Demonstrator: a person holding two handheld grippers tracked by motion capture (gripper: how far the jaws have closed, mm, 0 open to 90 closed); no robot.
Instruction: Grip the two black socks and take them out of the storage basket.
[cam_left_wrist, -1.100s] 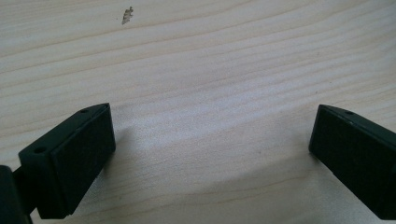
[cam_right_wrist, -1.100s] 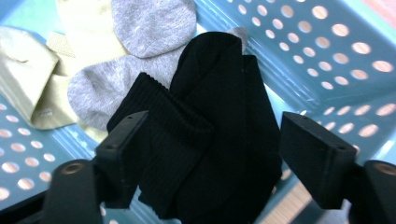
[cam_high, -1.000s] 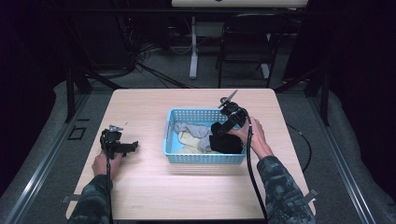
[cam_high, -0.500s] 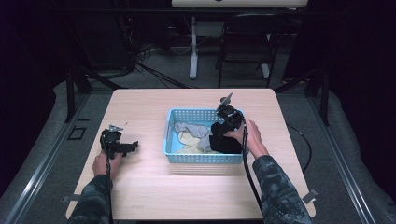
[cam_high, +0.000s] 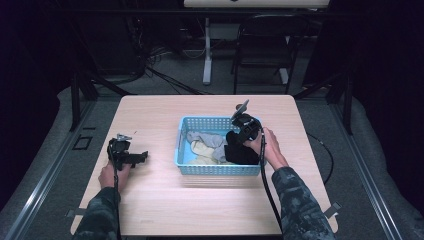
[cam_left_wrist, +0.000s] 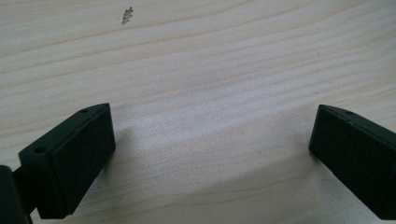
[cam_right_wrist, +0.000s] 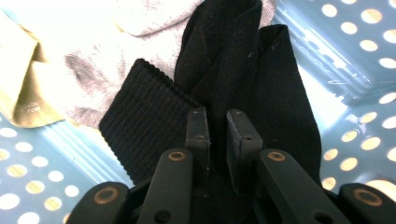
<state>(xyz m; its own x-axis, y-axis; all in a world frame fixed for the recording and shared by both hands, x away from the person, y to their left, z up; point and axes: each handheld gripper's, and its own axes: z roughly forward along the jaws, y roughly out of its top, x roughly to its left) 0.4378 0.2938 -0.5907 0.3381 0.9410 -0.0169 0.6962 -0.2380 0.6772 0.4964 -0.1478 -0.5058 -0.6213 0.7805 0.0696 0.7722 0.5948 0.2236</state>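
Observation:
A blue perforated basket (cam_high: 185, 150) sits mid-table and holds a black sock (cam_high: 239, 149), a grey sock (cam_high: 206, 138) and a pale yellow sock (cam_high: 201, 151). My right gripper (cam_high: 242, 136) hangs over the basket's right side, shut on the black sock (cam_right_wrist: 261, 79); in the right gripper view its jaws pinch the dark fabric close together (cam_right_wrist: 217, 122) above the grey sock (cam_right_wrist: 93, 70) and the yellow sock (cam_right_wrist: 23, 88). My left gripper (cam_high: 131, 156) rests on the table at the left, open, its fingers (cam_left_wrist: 70, 158) wide apart over bare wood.
The wooden table (cam_high: 210, 205) has free room in front of and behind the basket. A small speck (cam_left_wrist: 126, 15) marks the wood ahead of the left gripper. A chair (cam_high: 265, 45) and a stand leg (cam_high: 206, 55) are beyond the far edge.
My right gripper has moved slightly left and down over the basket with the black sock. The left gripper has stayed put.

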